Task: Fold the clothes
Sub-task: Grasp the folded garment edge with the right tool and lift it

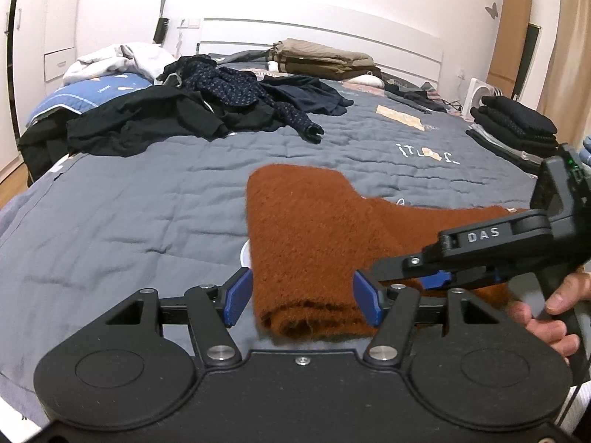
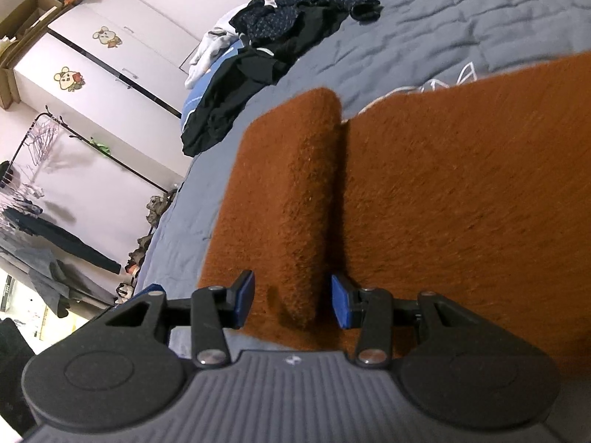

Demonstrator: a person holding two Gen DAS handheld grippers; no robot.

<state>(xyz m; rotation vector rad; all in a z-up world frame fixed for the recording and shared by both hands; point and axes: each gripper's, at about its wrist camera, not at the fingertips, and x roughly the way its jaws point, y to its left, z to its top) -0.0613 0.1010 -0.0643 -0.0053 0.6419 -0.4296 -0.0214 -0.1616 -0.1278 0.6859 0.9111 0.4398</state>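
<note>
A rust-brown fuzzy garment (image 1: 314, 229) lies folded on the grey quilt (image 1: 129, 203), its thick rolled edge toward me. My left gripper (image 1: 303, 299) is open, and its blue pads (image 1: 238, 297) straddle that near edge. My right gripper (image 1: 406, 265) comes in from the right over the garment, held by a hand (image 1: 550, 313). In the right wrist view the brown garment (image 2: 461, 184) fills the frame. There the right gripper (image 2: 293, 299) stands open, with a raised fold ridge (image 2: 306, 203) running between its fingers and a small gap on each side.
A heap of dark unfolded clothes (image 1: 192, 110) covers the bed's far left. Folded khaki items (image 1: 321, 59) sit by the headboard and a black folded stack (image 1: 517, 125) at the right edge. A white wardrobe (image 2: 110, 55) and a clothes rack (image 2: 44, 170) stand beyond the bed.
</note>
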